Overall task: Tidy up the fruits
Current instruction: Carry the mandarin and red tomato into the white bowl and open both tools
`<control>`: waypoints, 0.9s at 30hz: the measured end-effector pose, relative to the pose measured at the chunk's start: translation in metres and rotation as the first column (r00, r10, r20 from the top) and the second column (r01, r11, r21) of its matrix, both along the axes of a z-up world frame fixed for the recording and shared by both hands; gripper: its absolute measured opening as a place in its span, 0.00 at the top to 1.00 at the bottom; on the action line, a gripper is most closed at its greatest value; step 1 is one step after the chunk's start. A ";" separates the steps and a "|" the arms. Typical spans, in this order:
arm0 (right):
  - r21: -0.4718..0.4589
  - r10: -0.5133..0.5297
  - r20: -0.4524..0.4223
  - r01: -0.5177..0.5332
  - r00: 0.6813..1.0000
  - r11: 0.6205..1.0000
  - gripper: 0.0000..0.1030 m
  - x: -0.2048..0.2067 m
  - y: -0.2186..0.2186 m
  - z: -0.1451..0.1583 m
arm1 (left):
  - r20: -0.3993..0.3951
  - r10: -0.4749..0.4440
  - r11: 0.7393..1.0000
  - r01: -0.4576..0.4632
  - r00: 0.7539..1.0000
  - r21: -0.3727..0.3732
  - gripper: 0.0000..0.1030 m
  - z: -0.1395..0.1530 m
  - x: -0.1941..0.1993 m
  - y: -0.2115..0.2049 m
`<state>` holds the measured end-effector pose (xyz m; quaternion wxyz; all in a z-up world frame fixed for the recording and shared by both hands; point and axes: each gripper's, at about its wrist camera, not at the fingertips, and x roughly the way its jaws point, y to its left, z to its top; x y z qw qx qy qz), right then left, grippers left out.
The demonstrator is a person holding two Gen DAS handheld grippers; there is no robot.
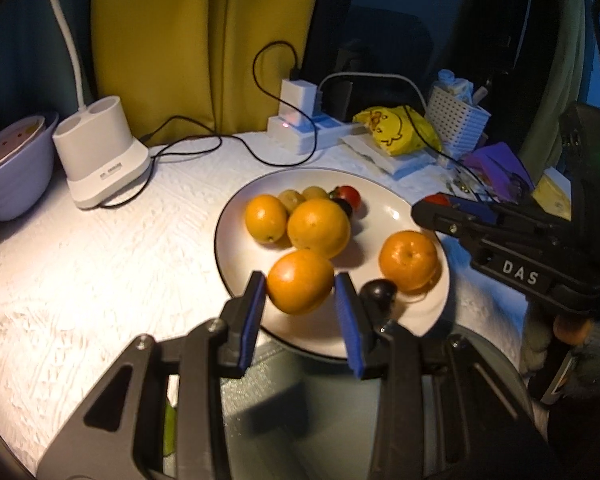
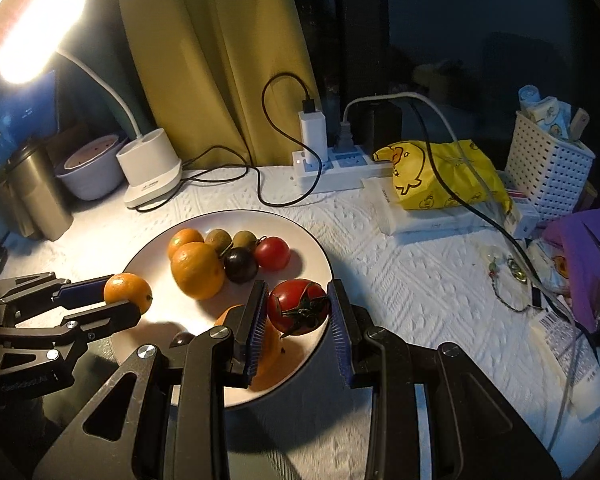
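Claws first, nearest the lenses. Left claw (image 1: 300, 292) clamped on an orange (image 1: 300, 282), blue pads pressed to both its sides, fruit lifted over the near rim of the plate (image 1: 384, 208). Right claw (image 2: 298, 308) closed on a red tomato (image 2: 297, 306), stem facing the camera, held above the plate's near right edge. Both grips narrow, nothing slack.

Plate on the white-clothed table (image 1: 100, 248). Loose near its front: one orange (image 1: 409, 255) and a small dark fruit (image 1: 378, 290). Further back, a tidy cluster: two oranges (image 1: 318, 227), two greenish fruits (image 2: 229, 240), a dark tomato (image 2: 241, 265) and a red one (image 2: 272, 253).

Judgement: sorting about midway. Back cluster looks placed; the two held fruits and the two front strays remain to be grouped.

Beyond: lamp base (image 1: 102, 156), power strip (image 2: 332, 168), yellow bag (image 2: 444, 176).
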<state>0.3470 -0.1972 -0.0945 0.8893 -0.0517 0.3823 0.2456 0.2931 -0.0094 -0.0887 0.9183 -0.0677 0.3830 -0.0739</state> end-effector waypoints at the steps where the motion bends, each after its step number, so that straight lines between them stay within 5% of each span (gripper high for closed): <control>1: -0.001 0.000 -0.003 0.000 1.000 1.000 0.68 0.002 0.001 -0.002 | -0.001 0.002 1.000 -0.002 1.000 -0.001 0.65 -0.001 0.002 0.001; 27: 0.027 0.111 0.001 -0.111 0.994 0.993 0.68 -0.008 0.036 0.003 | 0.008 0.056 0.998 -0.056 0.998 -0.025 0.57 -0.002 0.014 0.017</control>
